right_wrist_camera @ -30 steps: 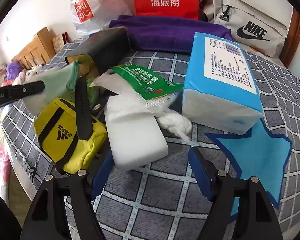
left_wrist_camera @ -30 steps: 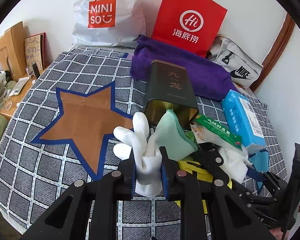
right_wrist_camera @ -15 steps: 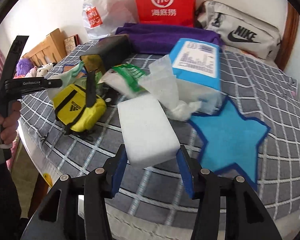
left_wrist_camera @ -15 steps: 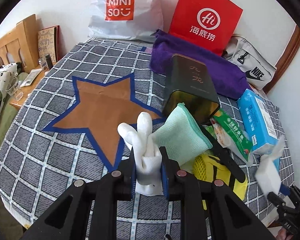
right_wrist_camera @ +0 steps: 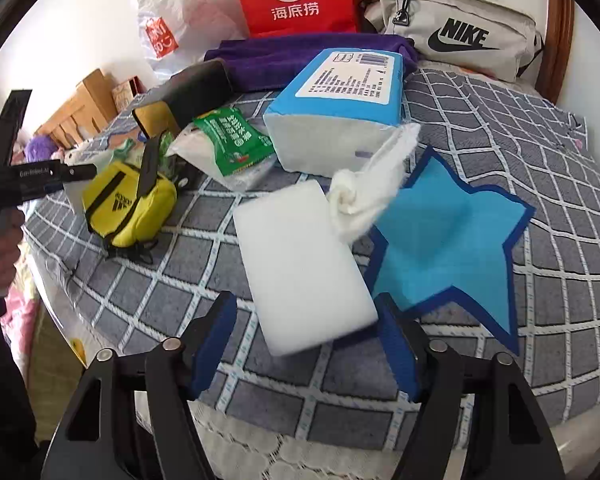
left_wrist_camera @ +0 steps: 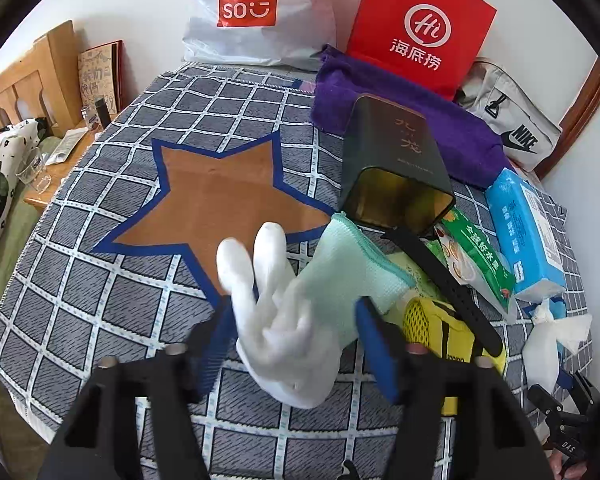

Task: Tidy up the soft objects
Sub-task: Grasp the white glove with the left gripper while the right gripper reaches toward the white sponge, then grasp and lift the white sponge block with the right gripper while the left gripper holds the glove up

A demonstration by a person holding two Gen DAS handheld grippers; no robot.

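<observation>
A white glove (left_wrist_camera: 284, 332) hangs blurred between the fingers of my left gripper (left_wrist_camera: 296, 344). Its jaws are opening and the pads stand clear of the glove, above the edge of the brown star patch (left_wrist_camera: 220, 196). A white sponge block (right_wrist_camera: 304, 268) lies tilted between the fingers of my right gripper (right_wrist_camera: 306, 340). Those jaws are opening too: there is a gap on the left, and the block's corner is near the right pad. A crumpled white tissue (right_wrist_camera: 364, 188) clings to its far end, beside the blue star patch (right_wrist_camera: 448, 240).
A mint cloth (left_wrist_camera: 352, 264), yellow pouch (right_wrist_camera: 128, 204), black strap (left_wrist_camera: 440, 276), dark tin (left_wrist_camera: 392, 168), green wipes packet (right_wrist_camera: 232, 140) and blue tissue pack (right_wrist_camera: 340, 100) crowd the bed's middle. A purple towel (left_wrist_camera: 400, 112) and several bags line the wall. The bed's edge is near me.
The left jaws let go of the glove, which now sags loose. The right gripper closed on the sponge, carried it toward the blue star, then spread its jaws off it.
</observation>
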